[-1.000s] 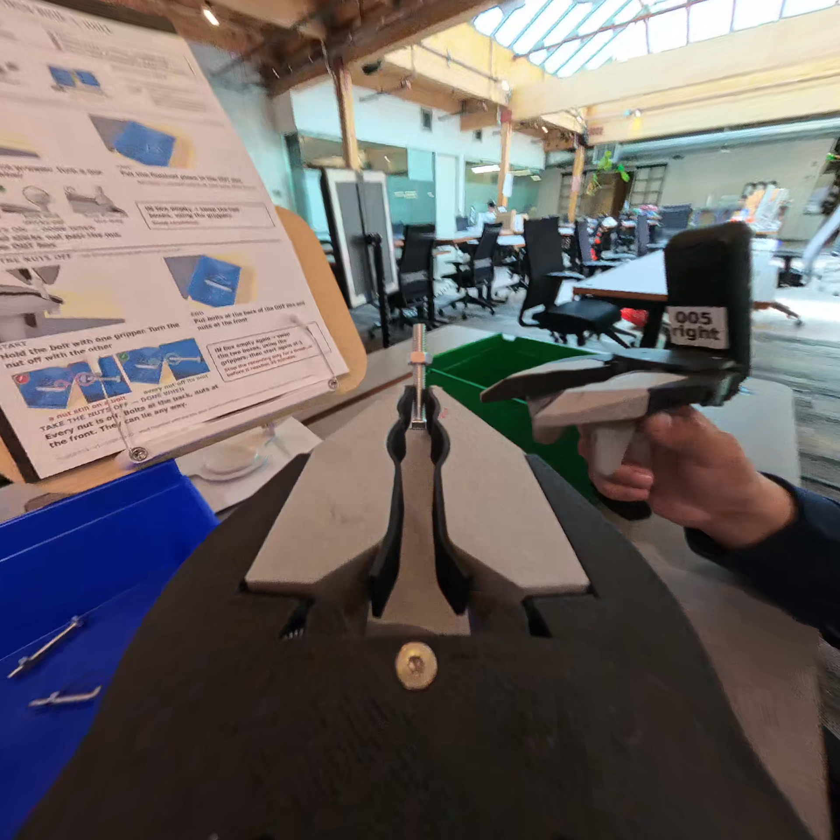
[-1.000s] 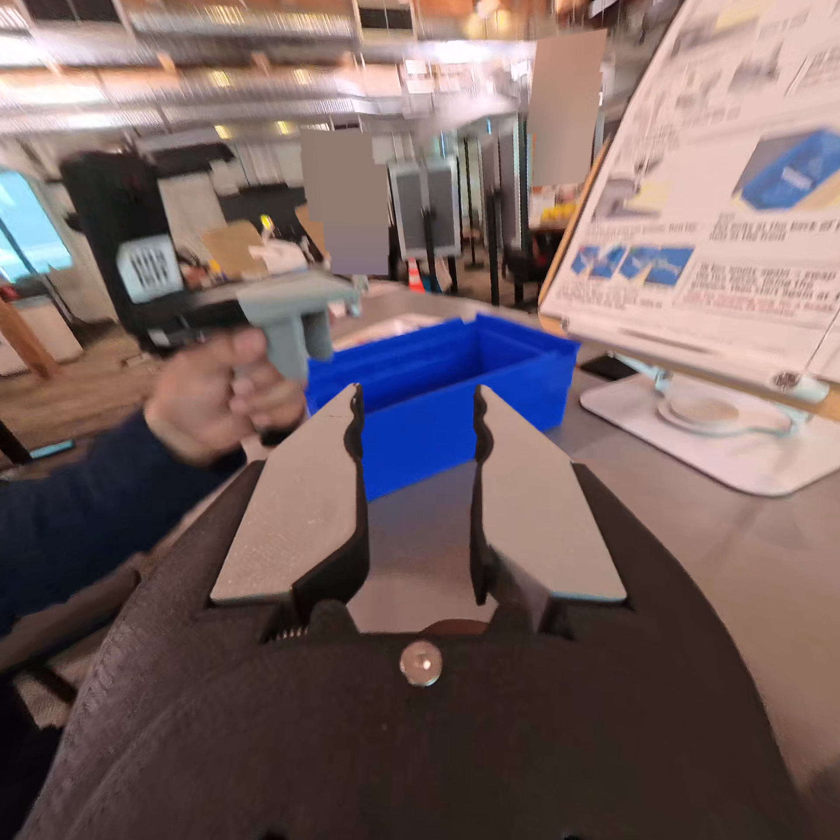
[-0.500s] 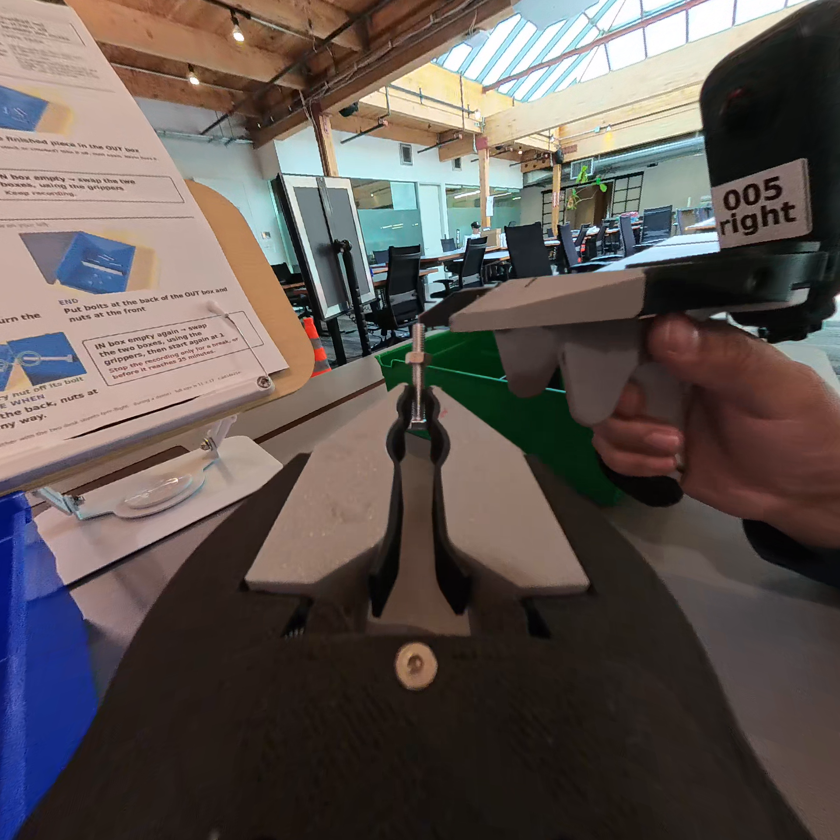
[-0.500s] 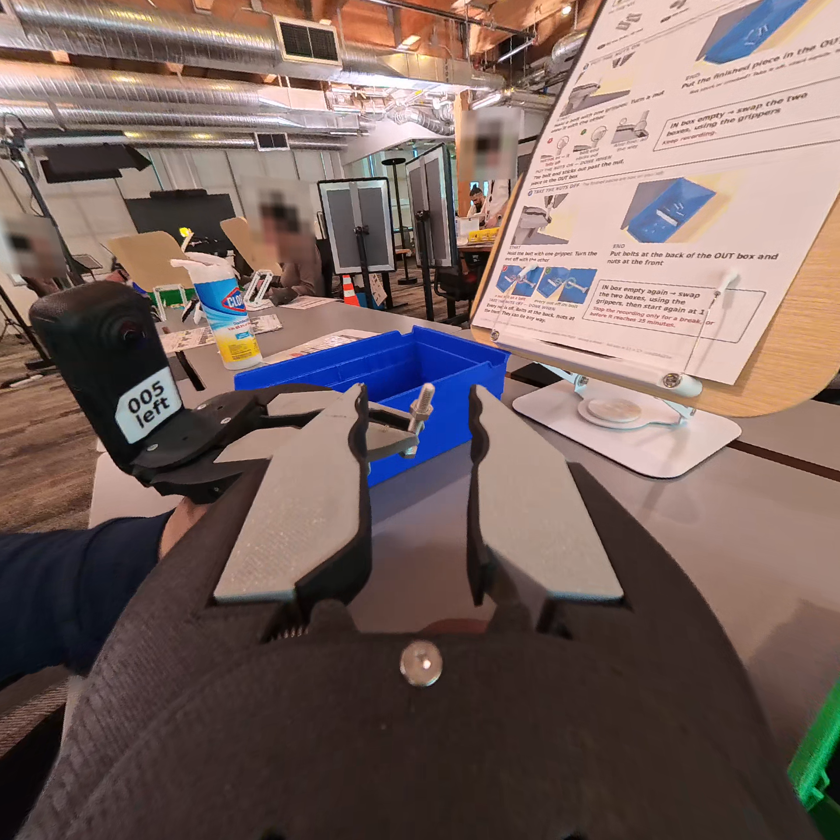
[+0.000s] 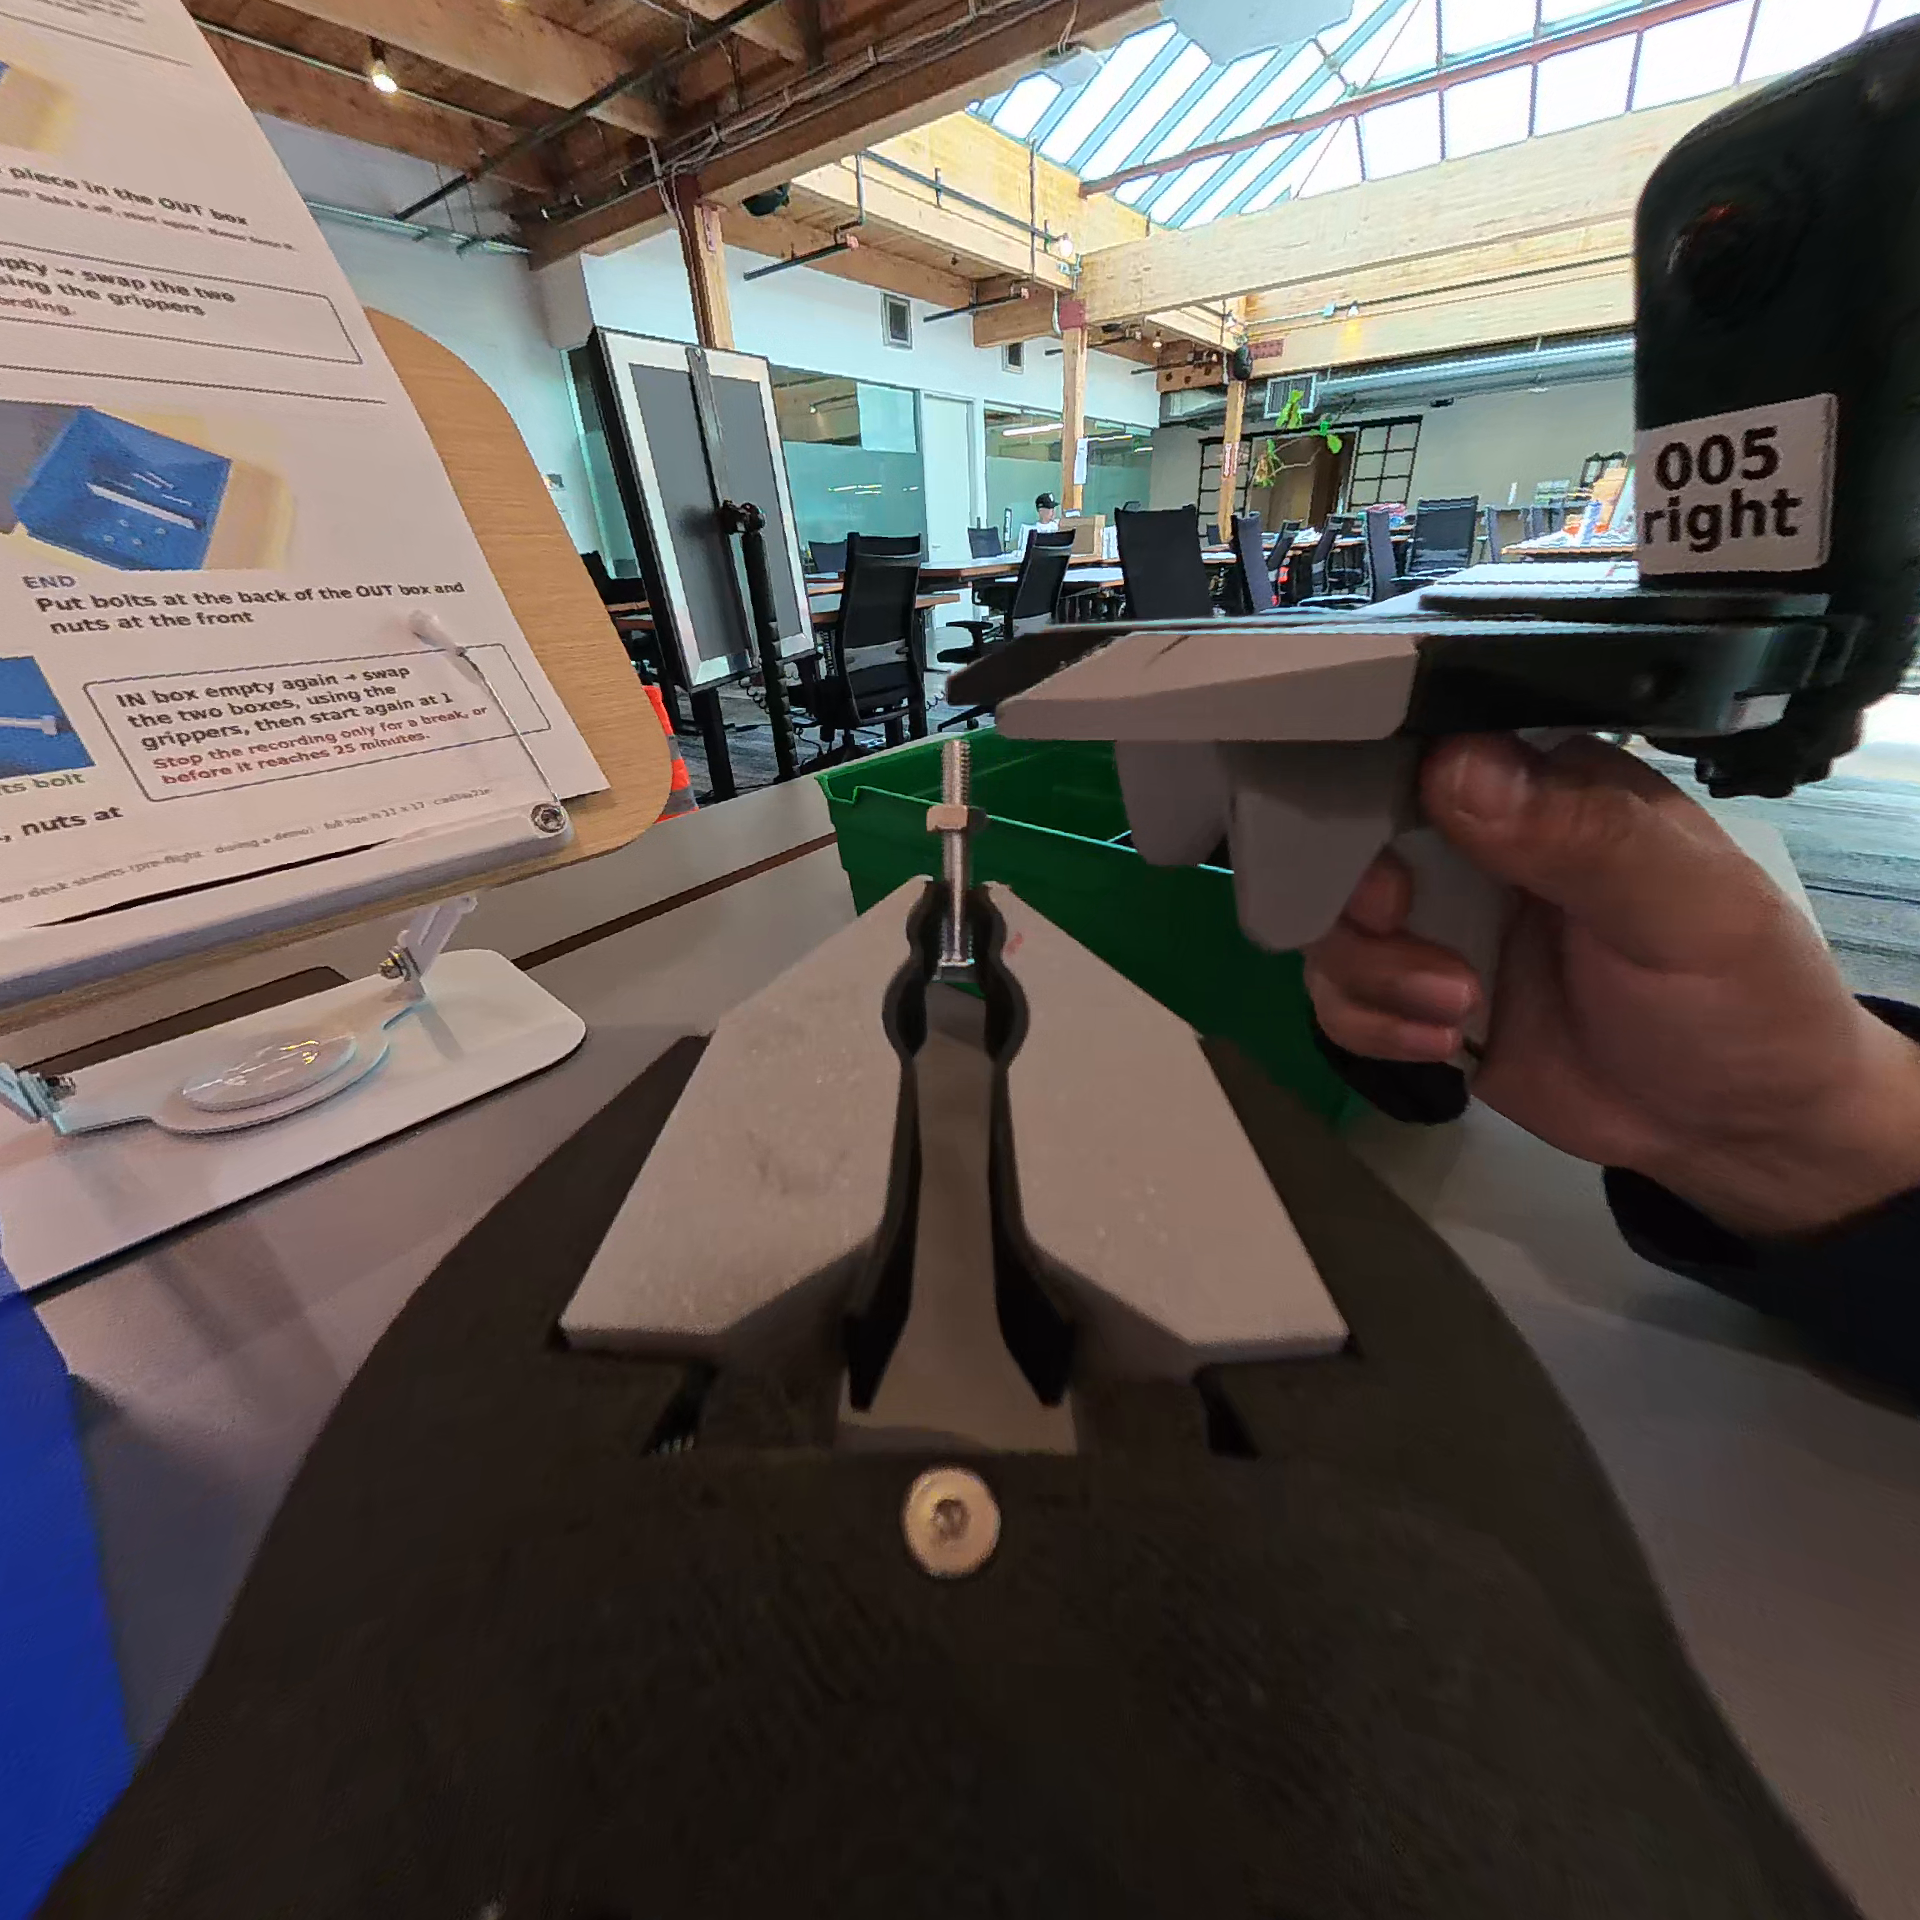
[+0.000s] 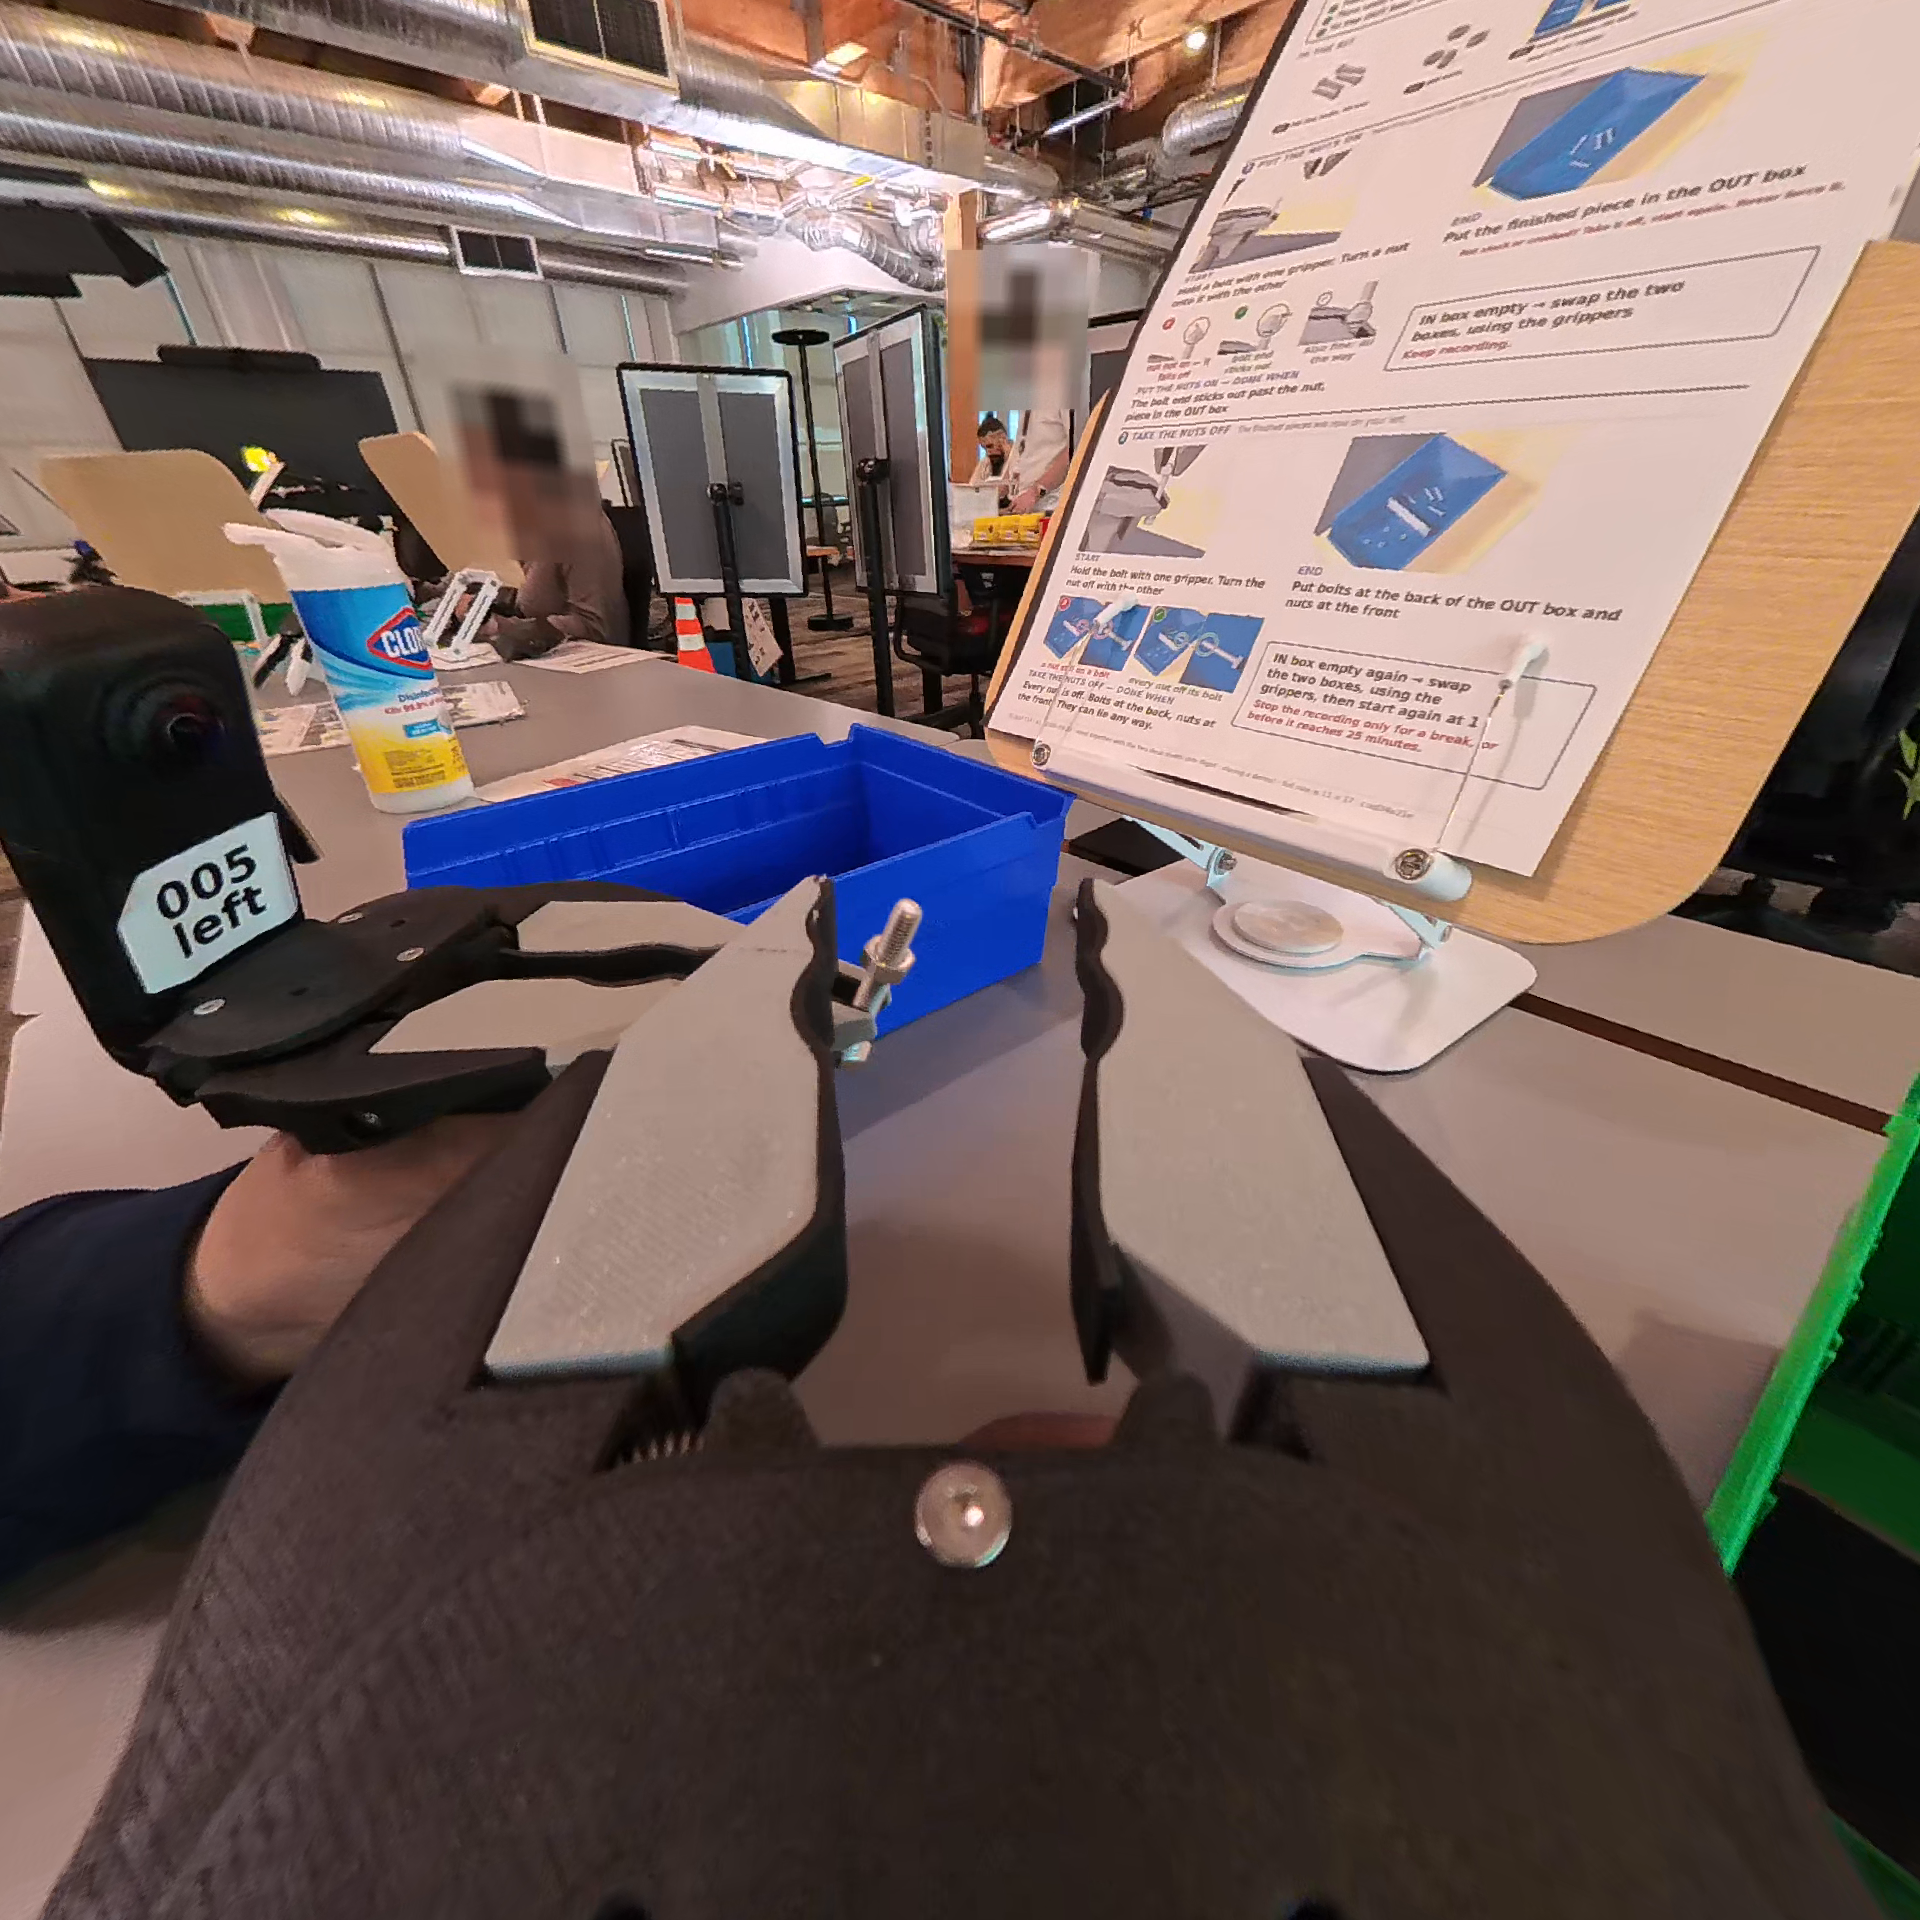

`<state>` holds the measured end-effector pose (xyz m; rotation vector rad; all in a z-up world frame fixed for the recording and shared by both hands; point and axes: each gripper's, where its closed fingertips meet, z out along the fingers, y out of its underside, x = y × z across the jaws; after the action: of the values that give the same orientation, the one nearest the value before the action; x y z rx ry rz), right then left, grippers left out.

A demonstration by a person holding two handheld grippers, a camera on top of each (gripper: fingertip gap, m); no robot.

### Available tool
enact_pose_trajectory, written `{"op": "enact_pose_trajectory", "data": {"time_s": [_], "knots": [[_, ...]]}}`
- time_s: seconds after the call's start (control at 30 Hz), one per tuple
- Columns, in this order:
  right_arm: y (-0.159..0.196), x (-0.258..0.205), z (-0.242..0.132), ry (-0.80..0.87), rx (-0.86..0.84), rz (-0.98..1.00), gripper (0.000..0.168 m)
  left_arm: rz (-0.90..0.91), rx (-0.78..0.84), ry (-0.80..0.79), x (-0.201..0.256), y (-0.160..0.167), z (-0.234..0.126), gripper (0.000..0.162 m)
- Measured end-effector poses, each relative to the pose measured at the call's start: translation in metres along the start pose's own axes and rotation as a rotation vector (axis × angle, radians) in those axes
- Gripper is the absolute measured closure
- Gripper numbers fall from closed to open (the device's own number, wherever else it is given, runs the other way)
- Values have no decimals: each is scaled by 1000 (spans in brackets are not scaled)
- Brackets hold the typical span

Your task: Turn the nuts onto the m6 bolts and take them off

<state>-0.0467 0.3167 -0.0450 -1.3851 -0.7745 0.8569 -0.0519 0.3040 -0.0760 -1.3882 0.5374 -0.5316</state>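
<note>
Bolt (image 5: 954, 831) stands upright in the left claw (image 5: 954, 940), which is clenched on its lower end, head down between the tips, threads up, with the nut (image 5: 956, 821) sitting partway along the shank above the tips. The right claw (image 6: 951, 951) is released, its fingers spread, and in its own view the bolt and nut lie just beside its left finger (image 6: 707, 1122), not yet between the two. From the left view the right claw hangs level just above and to the right of the bolt tip, held by a hand (image 5: 1621, 997). Below are the table (image 5: 727, 862), a green bin (image 5: 1039, 862) behind the bolt, a blue bin (image 6: 748, 821) farther left, and an instruction board (image 6: 1507, 468) on a stand. My judgement is that the nut is about to be gripped and turned. Risks from here: the right claw sits off-centre, so closing now may catch only the threads or the left claw's tip instead of the nut flats; a sideways nudge from that finger could tilt the bolt in its narrow hold or lever it out; and a nut spun free without a firm pinch could drop and roll across the table rather than into a bin.
</note>
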Motion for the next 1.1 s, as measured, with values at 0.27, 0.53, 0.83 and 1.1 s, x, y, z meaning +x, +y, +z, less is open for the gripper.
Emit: {"op": "enact_pose_trajectory", "data": {"time_s": [0.27, 0.53, 0.83, 1.1], "knots": [[1, 3, -2, 21, 0, -21, 123, -33, -8, 12, -1, 1, 1, 159], [3, -5, 5, 1, -15, -24, 121, -1, -13, 22, 4, 4, 3, 159], [1, -15, 12, -13, -21, -64, 120, 9, -24, 13, 0, 7, 3, 159], [10, 2, 9, 72, -56, -147, 120, 23, -4, 8, 4, 2, 2, 159]]}}
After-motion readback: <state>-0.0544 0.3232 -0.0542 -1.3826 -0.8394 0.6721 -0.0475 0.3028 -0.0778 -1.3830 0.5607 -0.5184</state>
